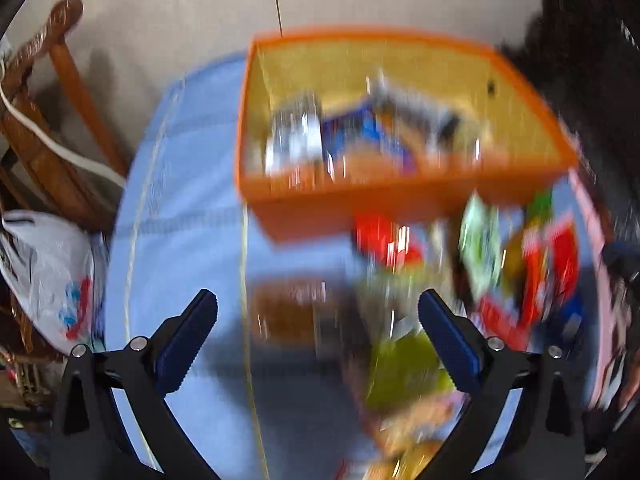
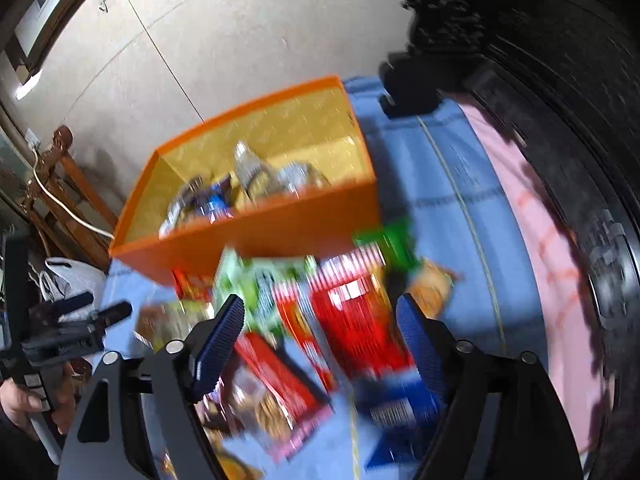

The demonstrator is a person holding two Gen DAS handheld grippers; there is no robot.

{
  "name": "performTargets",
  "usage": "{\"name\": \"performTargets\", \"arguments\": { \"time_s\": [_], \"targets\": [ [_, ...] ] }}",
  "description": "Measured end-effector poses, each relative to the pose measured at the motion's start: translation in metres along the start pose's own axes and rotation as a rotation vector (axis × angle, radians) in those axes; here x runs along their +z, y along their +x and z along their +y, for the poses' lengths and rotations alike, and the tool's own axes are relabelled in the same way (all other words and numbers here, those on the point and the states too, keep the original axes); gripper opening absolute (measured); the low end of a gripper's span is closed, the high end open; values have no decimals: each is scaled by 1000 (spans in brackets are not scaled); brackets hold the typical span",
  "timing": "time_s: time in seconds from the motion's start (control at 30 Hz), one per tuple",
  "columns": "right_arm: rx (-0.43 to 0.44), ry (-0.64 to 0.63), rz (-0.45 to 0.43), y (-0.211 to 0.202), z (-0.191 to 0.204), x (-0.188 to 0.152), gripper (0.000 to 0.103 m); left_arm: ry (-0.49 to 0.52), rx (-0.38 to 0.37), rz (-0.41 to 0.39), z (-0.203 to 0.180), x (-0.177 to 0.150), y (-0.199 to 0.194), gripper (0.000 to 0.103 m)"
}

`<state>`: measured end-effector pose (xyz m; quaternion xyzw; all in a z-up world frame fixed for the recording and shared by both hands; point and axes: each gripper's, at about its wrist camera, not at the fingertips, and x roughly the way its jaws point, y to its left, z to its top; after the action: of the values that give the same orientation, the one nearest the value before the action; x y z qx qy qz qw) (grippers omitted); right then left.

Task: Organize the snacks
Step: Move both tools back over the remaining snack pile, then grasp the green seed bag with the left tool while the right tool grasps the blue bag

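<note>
Blue ribbed pads of my left gripper (image 1: 318,330) fill the bottom of the left wrist view, spread wide with nothing between them; the right gripper (image 2: 320,338) also stands open and empty. Both hang over the blurred heap of bright foil and cardboard snack packets (image 2: 344,320) on the light blue tablecloth (image 1: 188,232), lower centre of the frame. Up top sits the orange open-topped box with yellow lining (image 1: 400,200), already holding a few packets, touching the pile's far edge. Looks like I'm between picks, so next is dropping onto one packet. Everything overlaps though, so singling one out is tricky. Wooden chair (image 1: 52,112) and white plastic bag (image 1: 44,272) sit far left, out of the way.
</note>
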<state>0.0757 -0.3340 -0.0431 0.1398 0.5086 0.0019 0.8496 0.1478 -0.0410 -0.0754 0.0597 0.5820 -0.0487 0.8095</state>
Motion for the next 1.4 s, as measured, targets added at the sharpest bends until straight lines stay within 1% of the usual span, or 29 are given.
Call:
{"name": "performTargets", "arguments": {
  "time_s": [0.1,0.17,0.23,0.37,0.47,0.53,0.63,0.7,0.73,0.77,0.8,0.83,0.87,0.93,1.0,1.07,1.1,1.13,1.17,1.2,1.23,1.27,1.33,1.37,1.4],
  "targets": [
    [-37,21,42,2,-10,-27,82,-35,-28,84,-2,-32,15,99],
    [-38,52,72,2,-16,-44,82,-42,-38,102,-3,-43,19,99],
    [-47,66,87,2,-20,-55,83,-32,-29,107,-7,-48,20,99],
    [-46,66,106,0,-24,-69,85,-65,-39,87,-13,-42,20,99],
    [-46,68,98,-6,-27,-73,88,-93,-55,106,-22,-29,25,99],
    [-53,62,97,-9,-29,-74,89,-94,-51,111,-31,-18,31,99],
    [-79,45,101,-10,-36,-75,90,-96,-56,147,-43,-8,46,99],
    [-97,38,107,-10,-41,-76,92,-101,-38,178,-48,-5,59,98],
    [-107,36,111,-10,-45,-76,92,-100,-32,194,-48,-6,66,90],
    [-115,36,111,-10,-49,-77,93,-101,-46,220,-49,-7,75,77],
    [-125,38,113,-9,-52,-77,94,-118,-89,227,-47,-9,80,75],
    [-135,45,118,-6,-57,-77,94,-118,-96,218,-47,-10,81,73],
    [-134,51,123,-3,-60,-77,95,-86,-81,205,-50,-10,80,70],
    [-125,58,139,6,-62,-76,95,-47,-78,192,-54,-13,77,65],
    [-134,41,185,24,-60,-76,95,-52,-92,195,-49,-17,75,64],
    [-140,-17,250,48,-51,-80,95,-60,-113,195,-41,-22,72,64],
    [-186,-77,272,60,-45,-84,90,-72,-125,194,-35,-25,71,64],
    [-229,-119,286,69,-42,-87,80,-85,-139,199,-30,-27,72,64],
    [-254,-151,296,75,-40,-90,67,-102,-153,204,-23,-29,72,64],
    [-200,-117,283,72,-43,-89,61,-112,-156,205,-19,-30,73,64],
    [-174,-87,290,70,-46,-87,60,-117,-157,204,-16,-31,73,63],
    [-176,-80,286,66,-47,-86,58,-126,-161,204,-13,-31,71,62],
    [-181,-76,249,50,-49,-81,58,-161,-187,202,-7,-31,65,61],
    [-163,-67,240,42,-50,-79,58,-165,-207,181,-5,-31,55,61],
    [-148,-59,226,33,-51,-77,58,-160,-212,169,-4,-31,49,61]
  ]
}}
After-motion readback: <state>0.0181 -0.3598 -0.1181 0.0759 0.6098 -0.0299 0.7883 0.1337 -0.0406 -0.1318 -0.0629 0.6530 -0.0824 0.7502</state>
